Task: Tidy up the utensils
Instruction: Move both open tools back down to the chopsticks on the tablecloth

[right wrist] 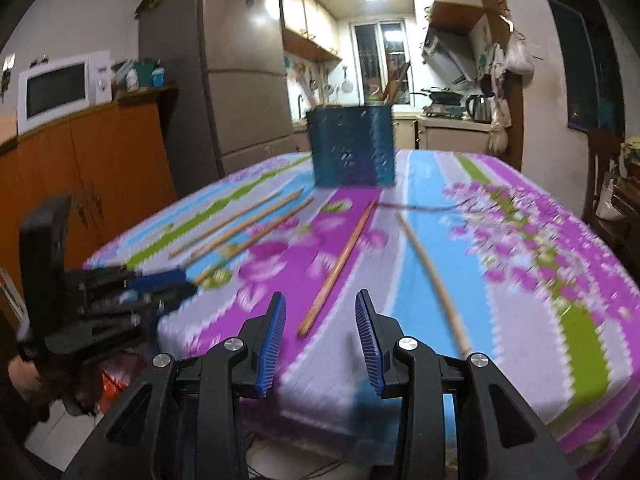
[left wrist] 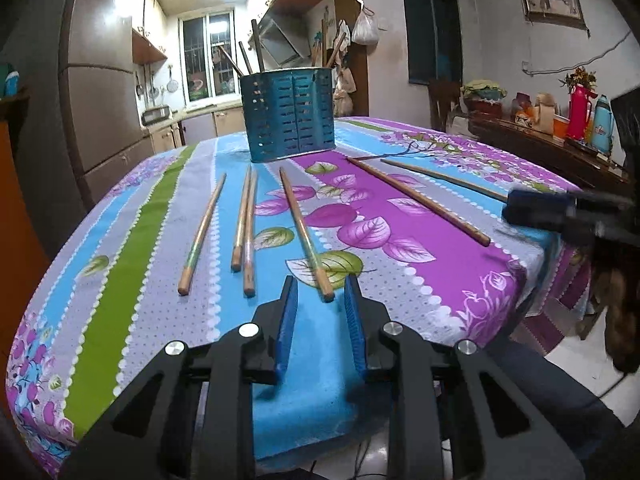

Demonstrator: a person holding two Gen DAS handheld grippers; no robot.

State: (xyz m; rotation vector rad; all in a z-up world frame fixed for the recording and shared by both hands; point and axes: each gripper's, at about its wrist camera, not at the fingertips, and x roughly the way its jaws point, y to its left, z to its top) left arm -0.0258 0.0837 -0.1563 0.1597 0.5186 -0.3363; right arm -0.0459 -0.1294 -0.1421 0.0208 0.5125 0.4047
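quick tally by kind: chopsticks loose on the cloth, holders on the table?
Loose chopsticks on the tablecloth: 6
Blue slotted holder: 1, with more sticks standing inside, too blurred to count
Total: 7

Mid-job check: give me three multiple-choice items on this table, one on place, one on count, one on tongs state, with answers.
1. Where is the holder?
A. far end of the table
B. near edge
C. on the floor

2. How many chopsticks lie loose on the cloth?
A. three
B. six
C. nine

3. What are the left tongs doing?
A. clamped on a chopstick
C. carrying the holder
B. open around the end of a chopstick

Answers: 1 A, it stands beyond the chopsticks. 2 B, four lie on the left, two on the right. 3 B, gaps show on both sides of the stick.
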